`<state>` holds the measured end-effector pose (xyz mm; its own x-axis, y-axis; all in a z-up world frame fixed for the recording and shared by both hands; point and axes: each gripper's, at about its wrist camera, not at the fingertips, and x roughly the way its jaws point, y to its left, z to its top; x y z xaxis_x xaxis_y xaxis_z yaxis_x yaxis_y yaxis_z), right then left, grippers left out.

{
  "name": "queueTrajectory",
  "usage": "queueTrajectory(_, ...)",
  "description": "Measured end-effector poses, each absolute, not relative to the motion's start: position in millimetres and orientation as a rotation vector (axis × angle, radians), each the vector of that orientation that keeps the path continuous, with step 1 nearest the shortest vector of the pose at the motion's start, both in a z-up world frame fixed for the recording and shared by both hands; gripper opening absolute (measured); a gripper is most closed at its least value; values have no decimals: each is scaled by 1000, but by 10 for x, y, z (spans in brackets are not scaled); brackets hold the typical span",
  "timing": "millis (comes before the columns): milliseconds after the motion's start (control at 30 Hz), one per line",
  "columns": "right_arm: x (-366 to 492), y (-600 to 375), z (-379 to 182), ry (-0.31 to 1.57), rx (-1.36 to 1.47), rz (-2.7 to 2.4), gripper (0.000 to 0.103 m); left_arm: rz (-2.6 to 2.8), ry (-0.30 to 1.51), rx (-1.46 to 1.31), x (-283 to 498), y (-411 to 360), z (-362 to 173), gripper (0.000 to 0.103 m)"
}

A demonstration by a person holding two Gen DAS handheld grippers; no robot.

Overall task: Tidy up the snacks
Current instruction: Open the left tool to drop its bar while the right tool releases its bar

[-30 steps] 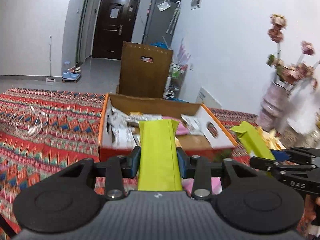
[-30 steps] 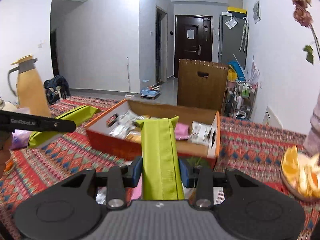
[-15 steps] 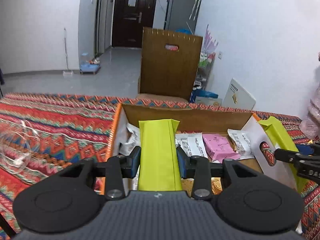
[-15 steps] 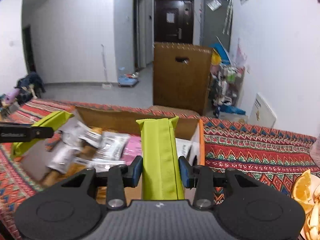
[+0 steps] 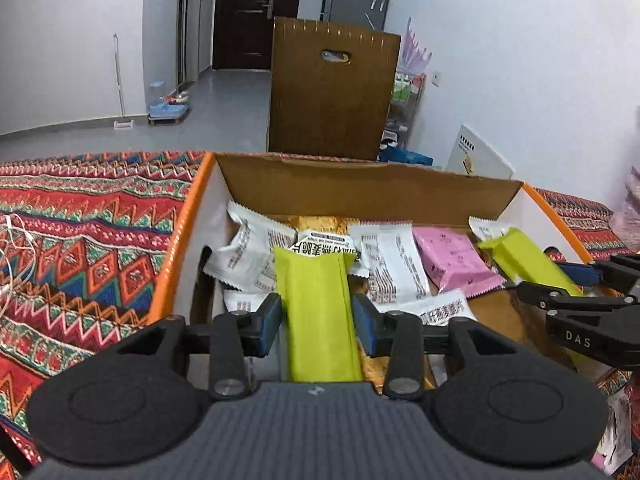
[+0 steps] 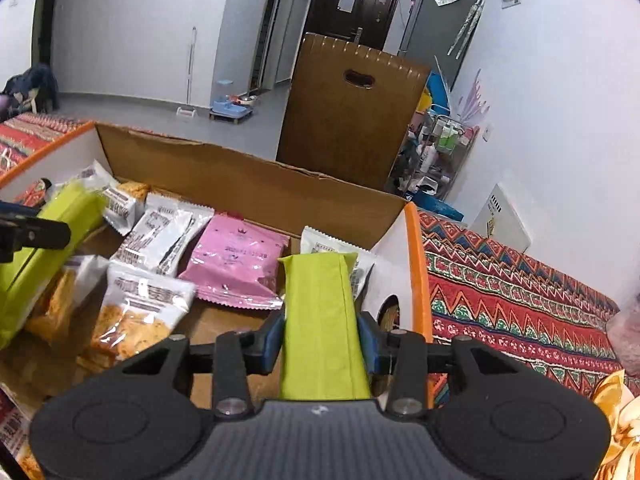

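Two hand-held tools hovered over an open cardboard box (image 5: 372, 184) of snacks; the left tool (image 5: 316, 320) had just been opening, its blue pads (image 5: 267, 322) standing slightly clear of the lime-green packet (image 5: 320, 316) lying between them, so that packet looked loose rather than pinched; the right tool (image 6: 322, 340) pinched a second lime-green packet (image 6: 322, 320) near the box's right wall (image 6: 394, 256), its pads tight against the wrapper's sides. Below lay white sachets (image 5: 384, 264) and a pink pack (image 6: 240, 264), already jumbled. The risks, as judged: the freed left packet could slide off crooked and land across the white sachets instead of in a tidy row; the right packet, released so near the wall, could catch the orange rim (image 6: 416, 272) and tip out onto the table; the two tools, working close together, could knock one another. The box sat on a table draped in a red zigzag-patterned cloth (image 5: 80, 240); beyond stood a brown plastic chair (image 5: 332, 84), pale walls, a grey floor and a dark door (image 5: 248, 12).
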<state>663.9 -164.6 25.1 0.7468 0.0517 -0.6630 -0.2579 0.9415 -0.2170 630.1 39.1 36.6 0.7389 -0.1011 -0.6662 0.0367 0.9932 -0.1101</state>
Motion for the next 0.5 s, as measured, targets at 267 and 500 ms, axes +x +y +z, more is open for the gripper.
queueTrajectory(267, 6603, -1638, 289, 712, -310, 174, 44, -88, 727, -80, 6251, 387, 444, 51)
queueTrajectory(500, 6370, -1720, 577, 677, -291, 184, 48, -84, 685, -67, 5981, 387, 746, 65)
